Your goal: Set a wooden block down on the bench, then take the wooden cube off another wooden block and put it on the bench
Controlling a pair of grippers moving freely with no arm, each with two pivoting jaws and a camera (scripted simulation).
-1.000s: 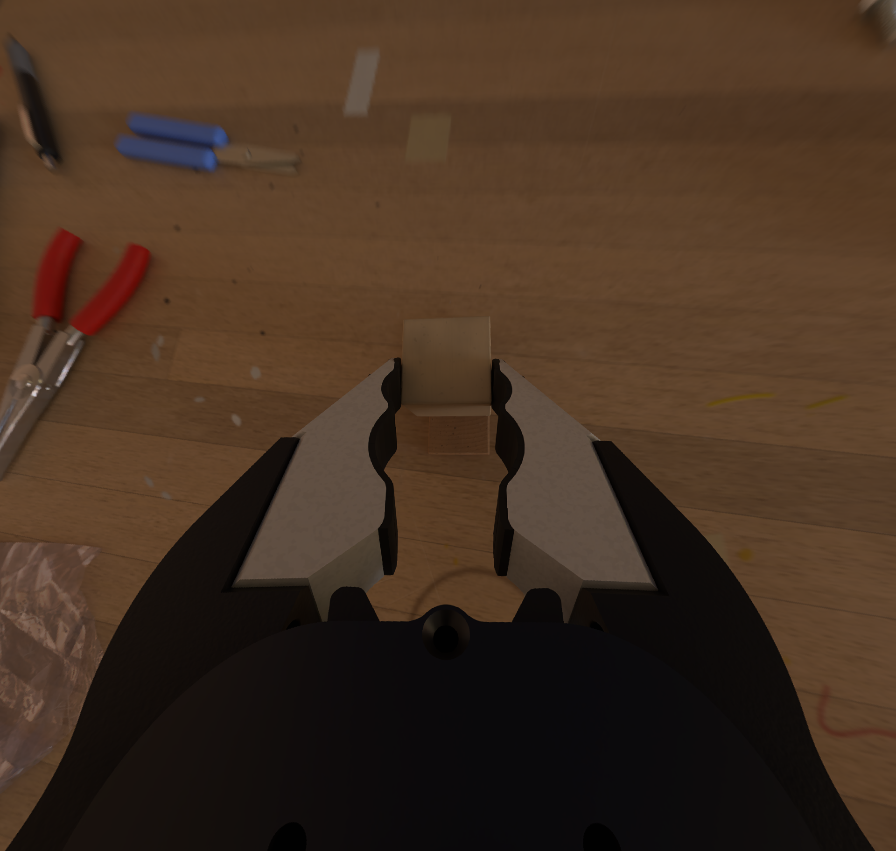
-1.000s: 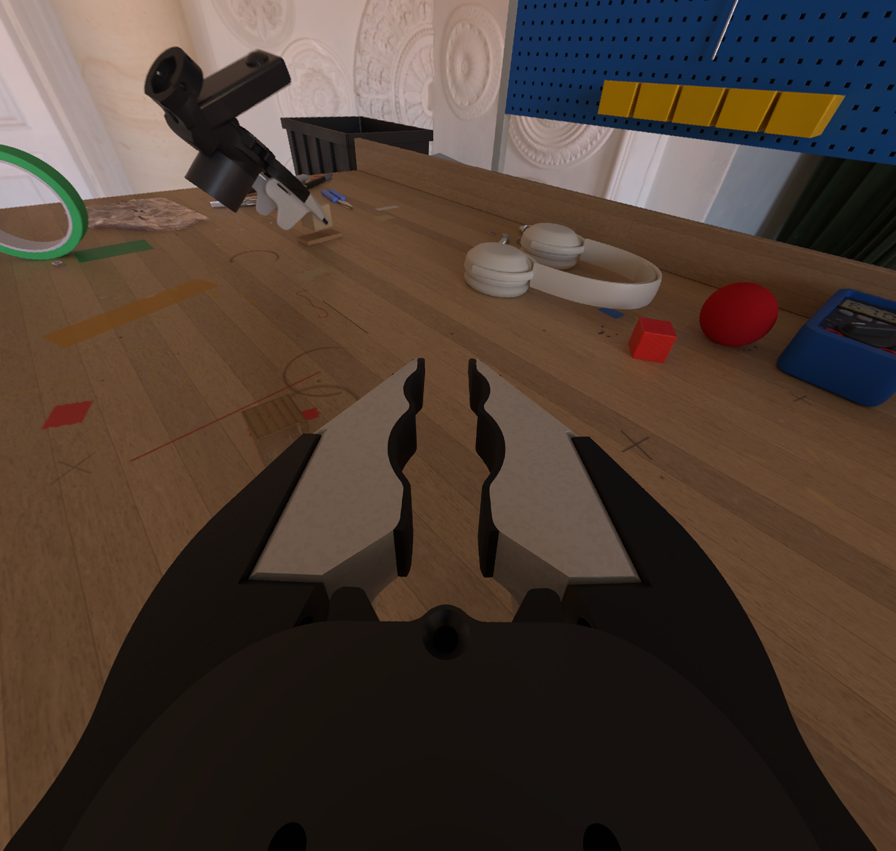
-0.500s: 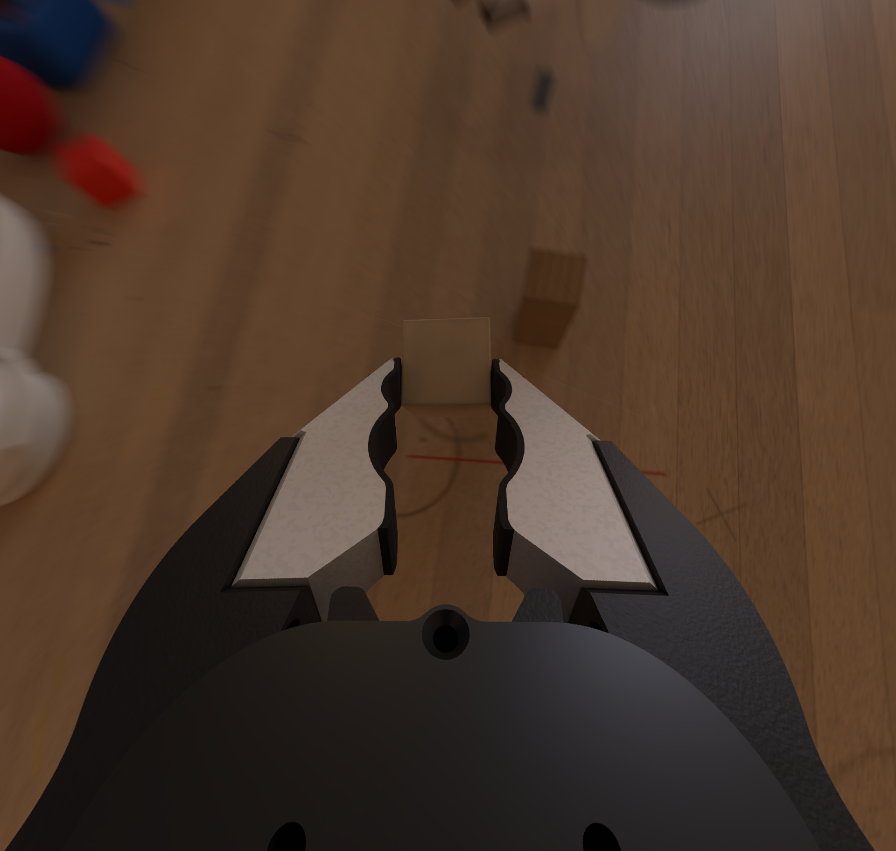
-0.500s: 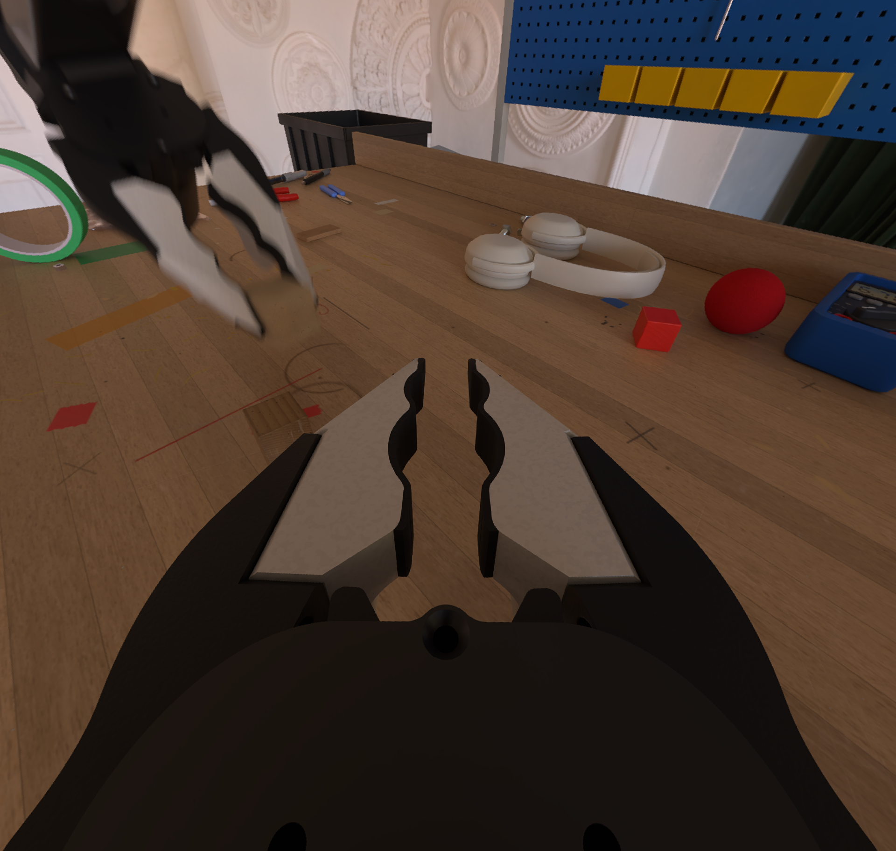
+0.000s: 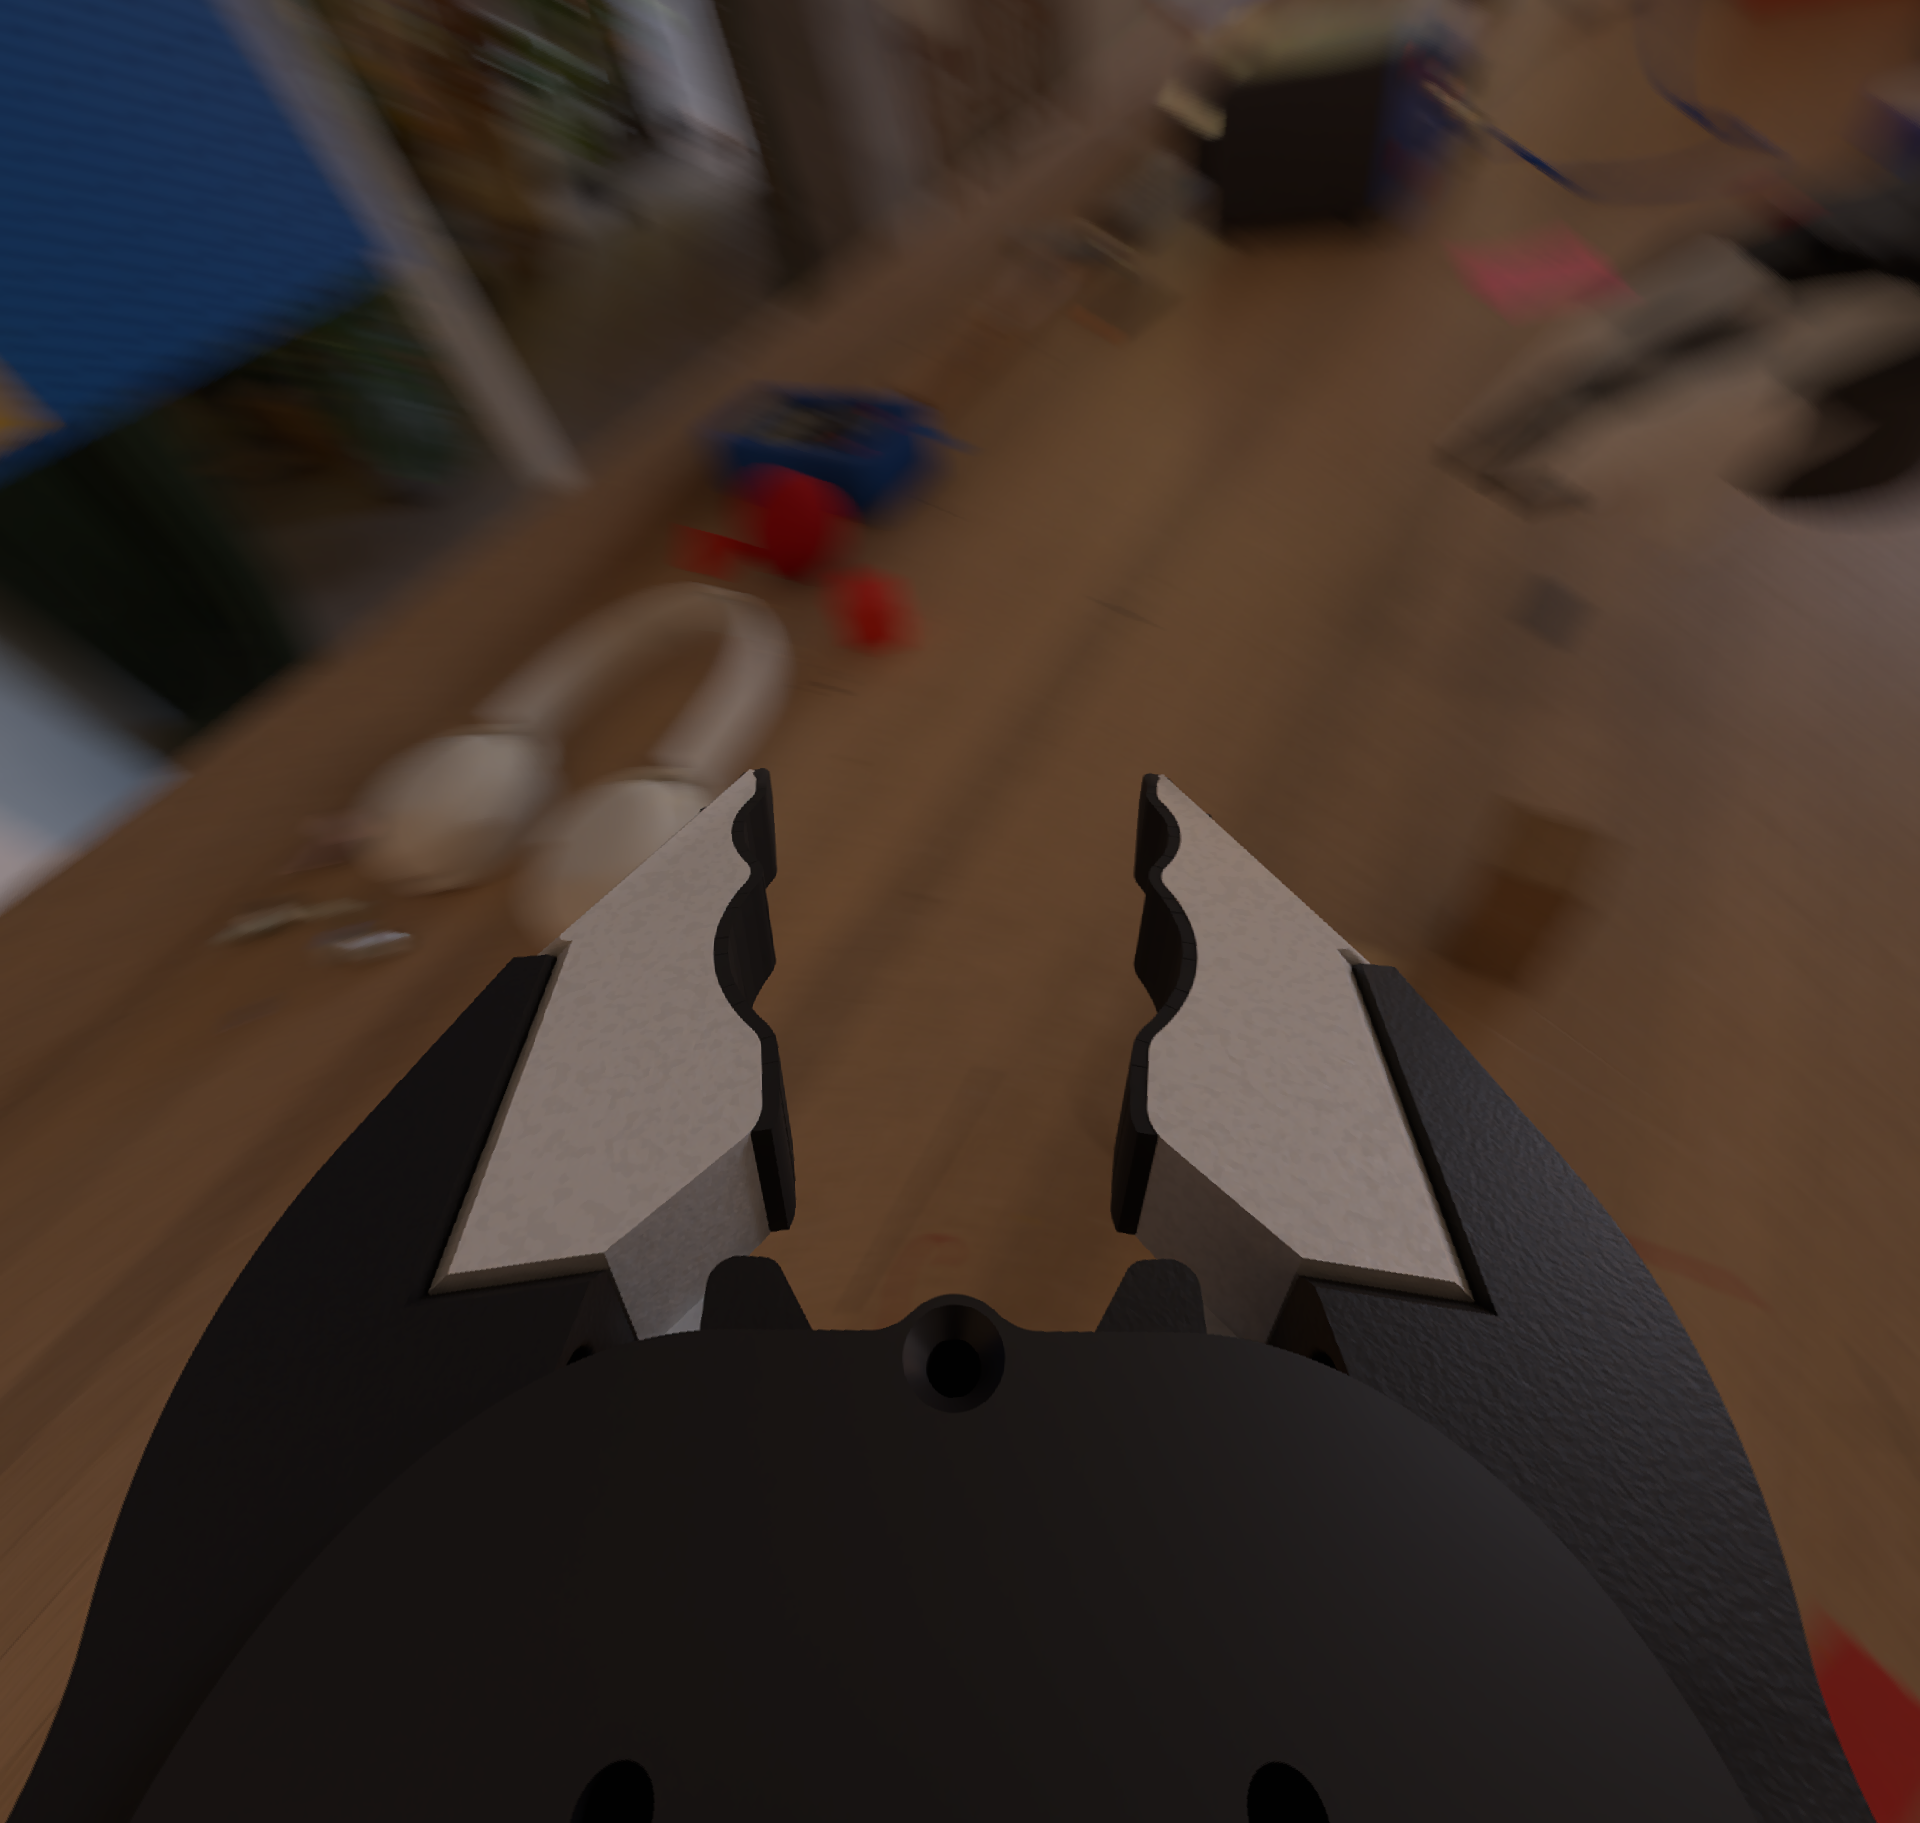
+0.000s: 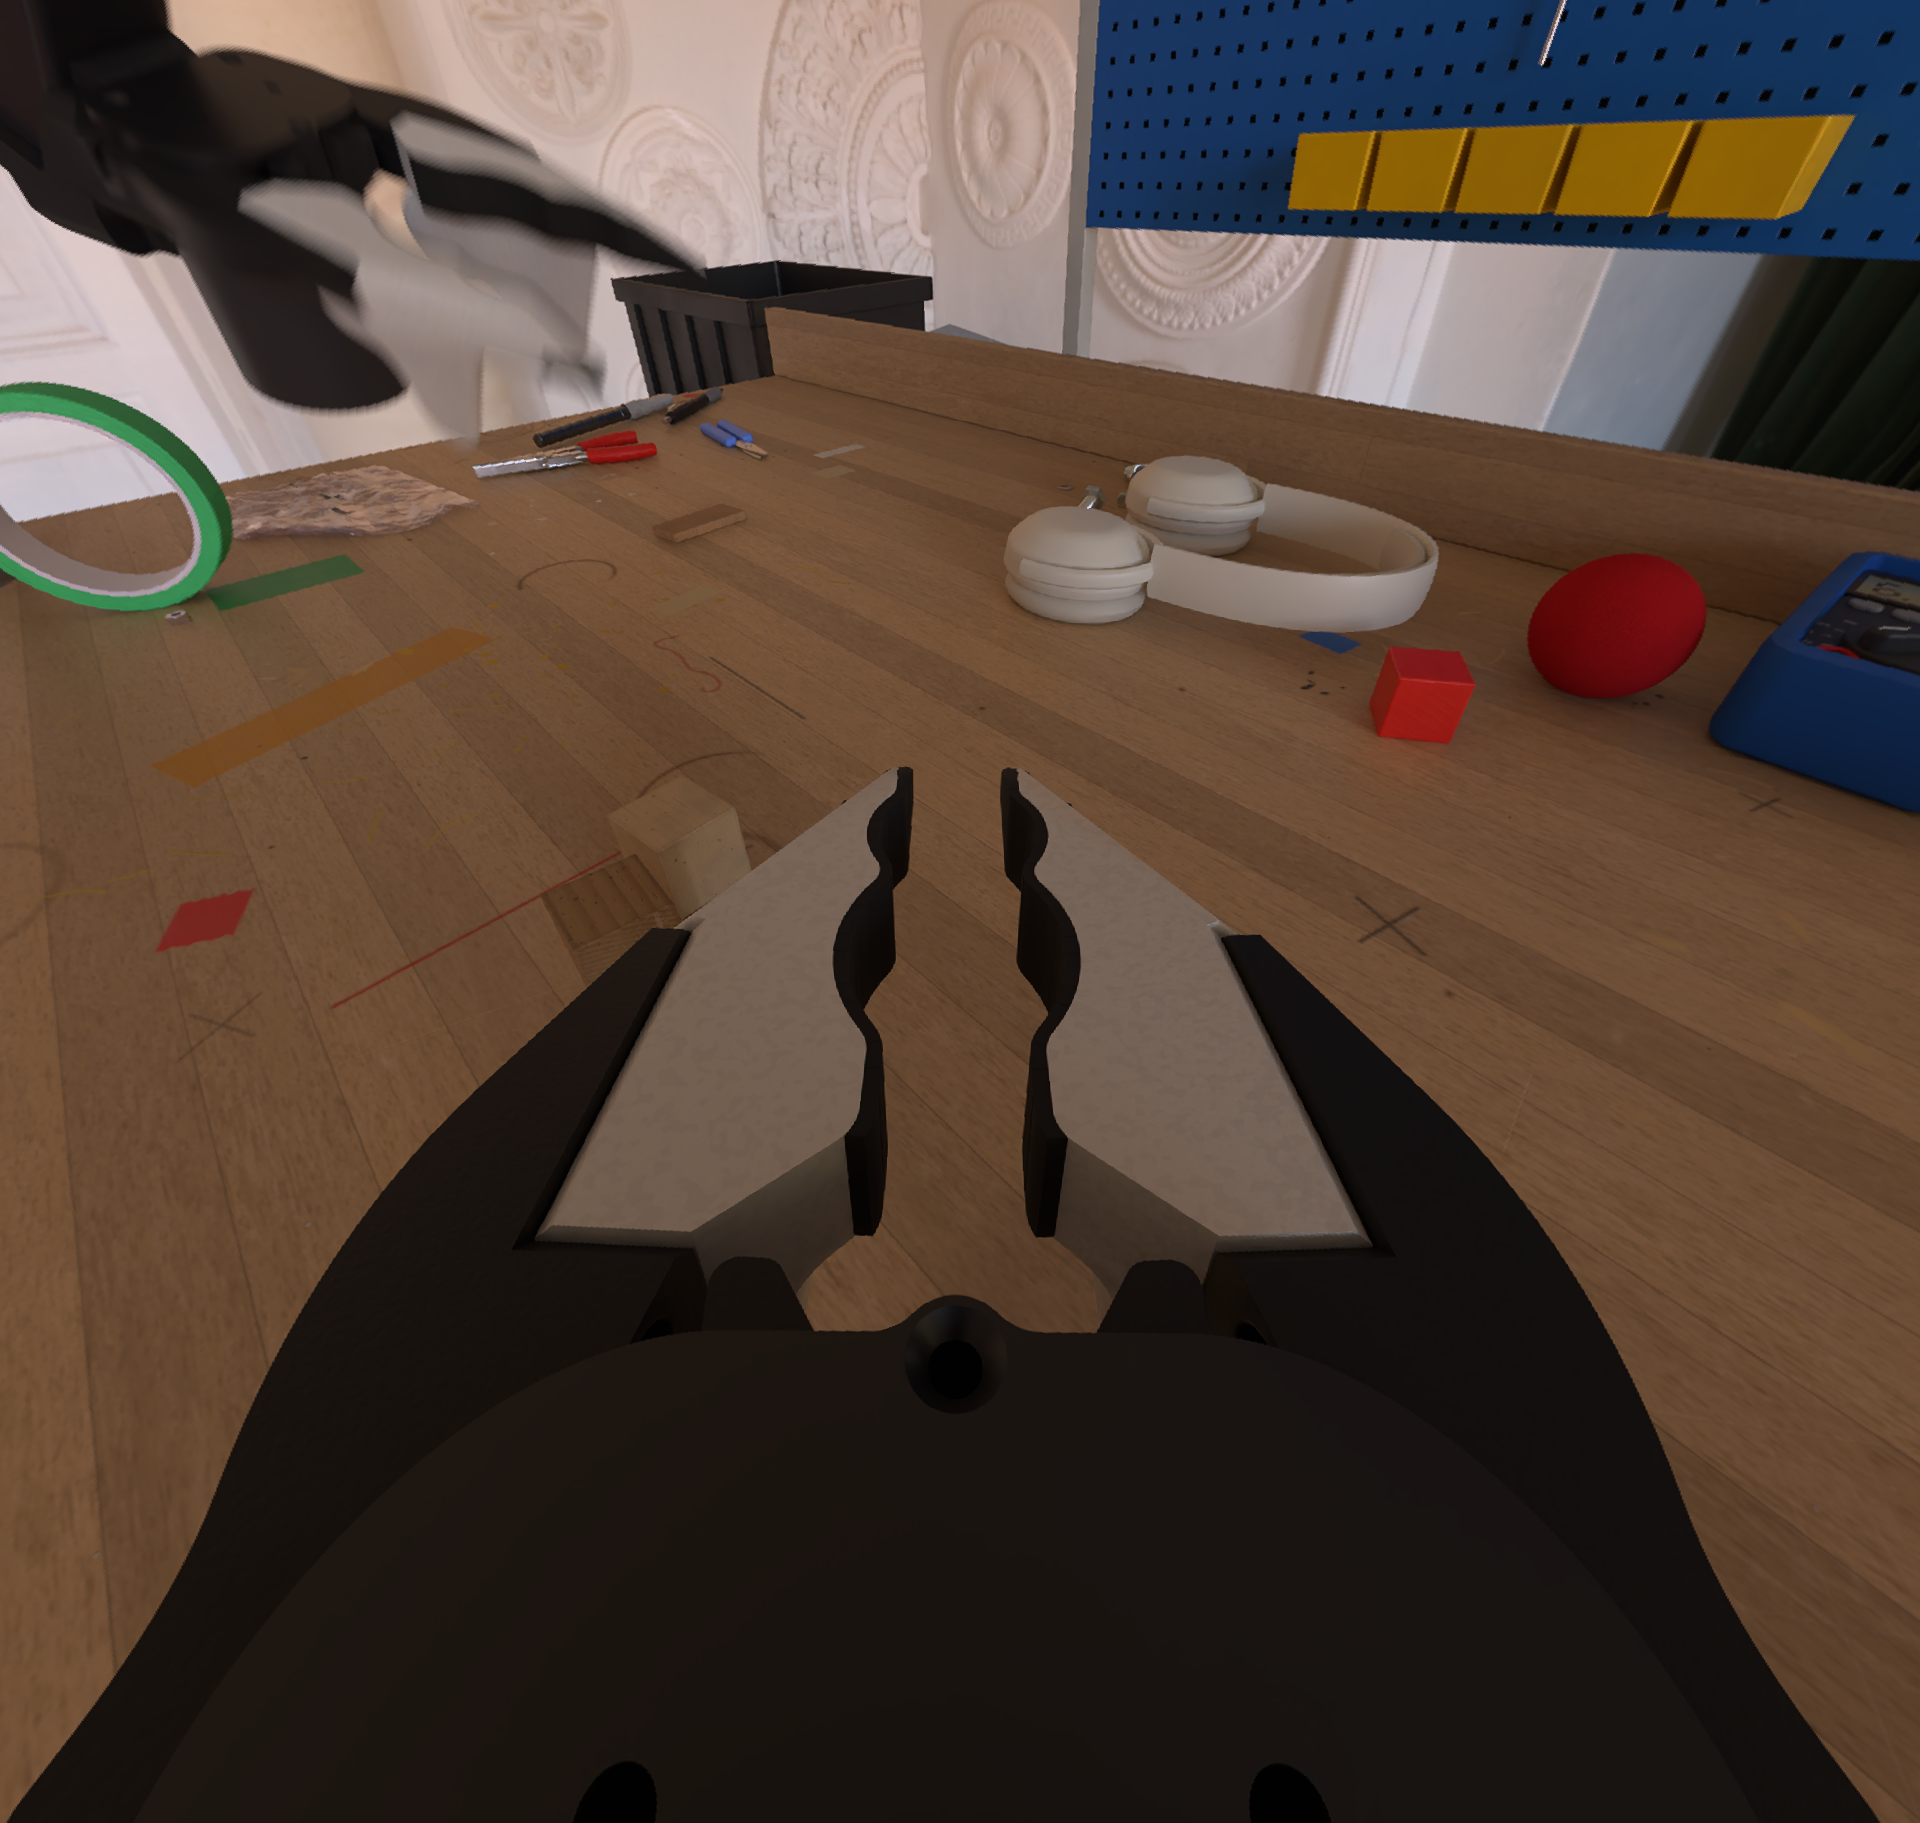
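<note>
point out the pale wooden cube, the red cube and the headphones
pale wooden cube (image 6: pixel 681 836): right wrist view, on its front face
red cube (image 6: pixel 1421 695): right wrist view, on its front face
headphones (image 6: pixel 1081 563): right wrist view, on the nearer ear cup

A wooden cube (image 6: pixel 681 843) sits on the bench (image 6: pixel 1247 942), left of the right gripper (image 6: pixel 956 786); headphones (image 6: pixel 1216 558) lie behind.

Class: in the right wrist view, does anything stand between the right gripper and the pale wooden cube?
Nothing visible does. The pale wooden cube sits on the bench just left of the right gripper; the left gripper hangs high, far away.
</note>
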